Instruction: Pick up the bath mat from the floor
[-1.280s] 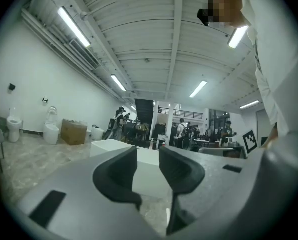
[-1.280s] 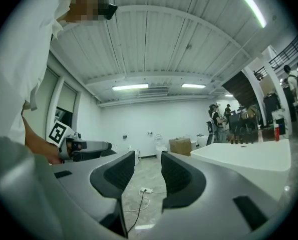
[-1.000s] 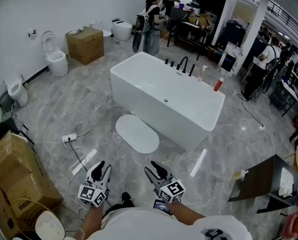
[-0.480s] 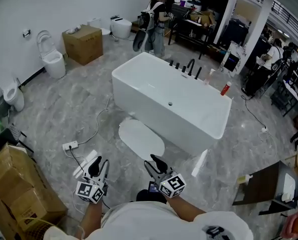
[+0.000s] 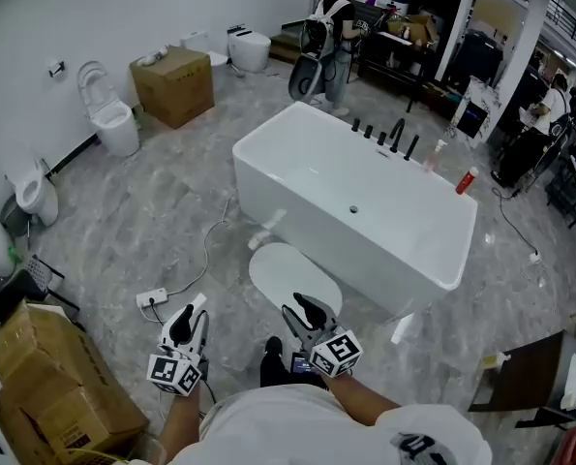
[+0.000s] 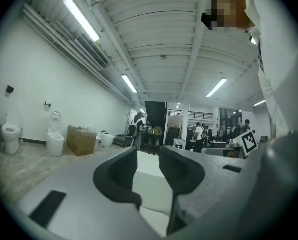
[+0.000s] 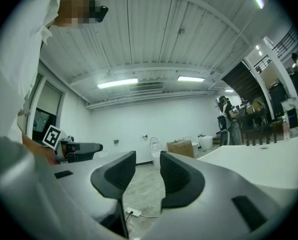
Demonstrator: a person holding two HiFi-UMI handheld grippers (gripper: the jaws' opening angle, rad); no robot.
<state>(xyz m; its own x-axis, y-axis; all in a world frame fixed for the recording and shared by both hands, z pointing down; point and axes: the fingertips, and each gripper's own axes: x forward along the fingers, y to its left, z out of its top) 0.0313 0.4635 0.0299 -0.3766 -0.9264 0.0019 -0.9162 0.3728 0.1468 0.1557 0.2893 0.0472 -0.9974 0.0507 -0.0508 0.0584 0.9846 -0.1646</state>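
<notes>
The bath mat (image 5: 295,281) is a white oval lying flat on the grey marble floor, right against the near side of the white bathtub (image 5: 355,201). Both grippers are held level at waist height, short of the mat. My left gripper (image 5: 189,327) is to the mat's lower left, over bare floor. The right gripper (image 5: 307,316) hovers above the mat's near edge. In the left gripper view the left gripper (image 6: 147,171) is open and empty, with the tub's white side showing through the gap. The right gripper (image 7: 147,176) is also open and empty, with only floor showing between its jaws.
A power strip (image 5: 152,298) with its cable lies on the floor left of the mat. Cardboard boxes (image 5: 45,376) stand at the near left, toilets (image 5: 113,124) and another box (image 5: 176,85) along the wall. A dark table (image 5: 530,386) stands at the right; people (image 5: 331,37) stand beyond the tub.
The person has walked forward, so the mat and bathtub now sit nearer and lower in the head view. Both grippers keep the same level, open pose.
</notes>
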